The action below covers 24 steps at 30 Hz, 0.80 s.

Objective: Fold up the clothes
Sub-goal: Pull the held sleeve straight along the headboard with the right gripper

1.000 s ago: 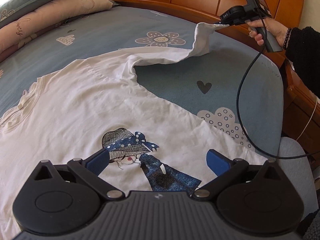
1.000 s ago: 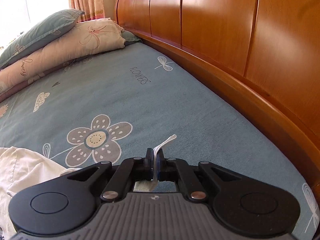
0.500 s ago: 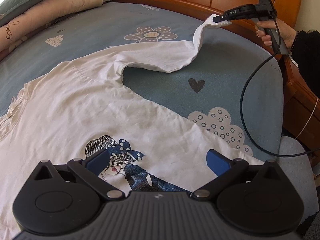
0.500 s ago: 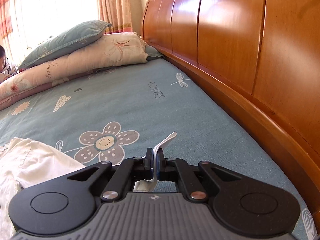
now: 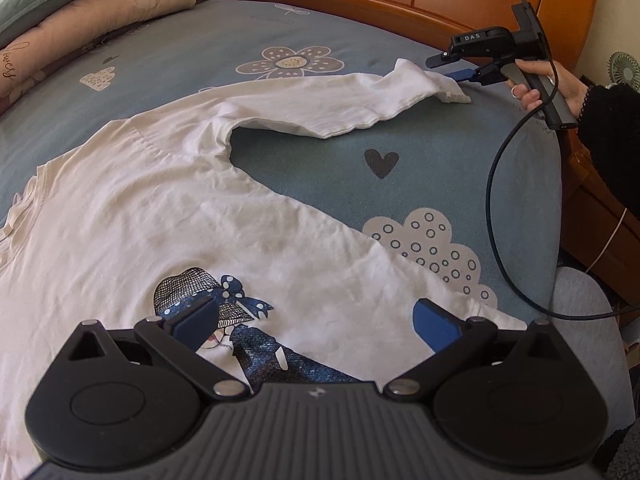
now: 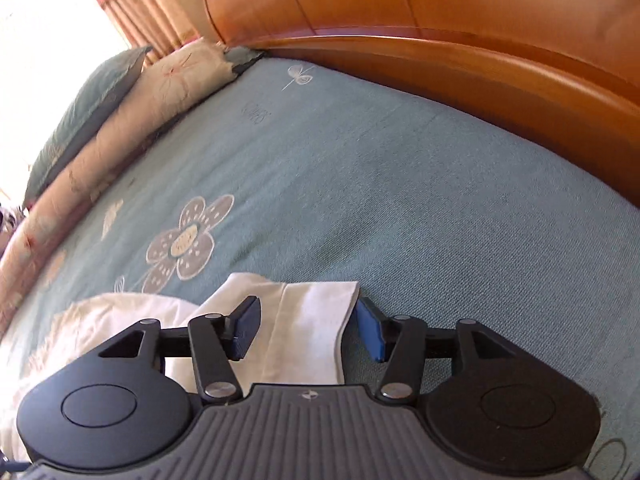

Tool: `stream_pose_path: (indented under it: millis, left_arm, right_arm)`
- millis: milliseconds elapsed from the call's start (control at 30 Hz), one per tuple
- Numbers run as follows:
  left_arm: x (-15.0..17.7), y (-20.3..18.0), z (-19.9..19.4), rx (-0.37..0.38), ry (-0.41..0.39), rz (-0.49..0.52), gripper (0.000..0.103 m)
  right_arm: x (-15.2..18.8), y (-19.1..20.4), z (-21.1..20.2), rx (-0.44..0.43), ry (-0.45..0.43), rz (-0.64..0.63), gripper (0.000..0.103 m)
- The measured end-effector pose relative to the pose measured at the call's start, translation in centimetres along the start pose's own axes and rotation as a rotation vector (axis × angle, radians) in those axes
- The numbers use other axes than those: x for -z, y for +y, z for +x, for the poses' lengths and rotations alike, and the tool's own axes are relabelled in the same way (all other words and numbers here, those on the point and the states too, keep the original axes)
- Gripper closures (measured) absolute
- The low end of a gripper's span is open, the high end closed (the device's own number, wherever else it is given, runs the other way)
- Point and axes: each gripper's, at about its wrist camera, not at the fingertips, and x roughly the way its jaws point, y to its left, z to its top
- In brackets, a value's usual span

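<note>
Left wrist view: the white shirt (image 5: 168,216) lies spread flat on the bed (image 5: 460,168), sleeve (image 5: 340,108) stretched out, no fold showing; the left gripper (image 5: 316,320) hovers above its print, jaws wide, empty. Right wrist view: the right gripper (image 6: 308,330) gapes, released, the cuff (image 6: 308,320) lying loose between its jaws.

Count: one white shirt (image 5: 168,208) with one printed figure (image 5: 224,312), two grippers (left (image 5: 316,324), right (image 6: 308,330)), two stacked pillows (image 5: 80,12), one wooden headboard (image 6: 440,12), one black cable (image 5: 496,184), one hand (image 5: 548,84).
</note>
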Motion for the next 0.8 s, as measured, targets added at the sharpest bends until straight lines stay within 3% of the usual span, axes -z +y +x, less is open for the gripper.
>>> stream_pose_path:
  millis: [133, 167, 200, 233, 667, 800]
  left_arm:
    - [0.0, -0.2, 0.3, 0.0, 0.009, -0.005, 0.001]
    - [-0.1, -0.2, 0.5, 0.0, 0.012, -0.005, 0.001]
    - [0.0, -0.2, 0.6, -0.001, 0.015, -0.004, 0.001]
    - [0.0, -0.3, 0.6, -0.002, 0.016, -0.003, 0.001]
    - [0.0, -0.7, 0.2, -0.007, 0.017, 0.005, 0.001]
    - [0.0, -0.8, 0.1, -0.008, 0.018, 0.007, 0.001]
  right_arm:
    - [0.7, 0.2, 0.2, -0.028, -0.023, -0.023, 0.047]
    - [0.6, 0.6, 0.0, -0.021, -0.035, -0.039, 0.063]
    - [0.3, 1.0, -0.3, -0.009, -0.051, -0.058, 0.095]
    - [0.0, 1.4, -0.7, 0.003, -0.066, -0.077, 0.099]
    - [-3.4, 7.1, -4.9, 0.158, -0.265, -0.322, 0.098]
    - [-3.0, 6.3, -2.5, 0.387, -0.222, -0.313, 0.079]
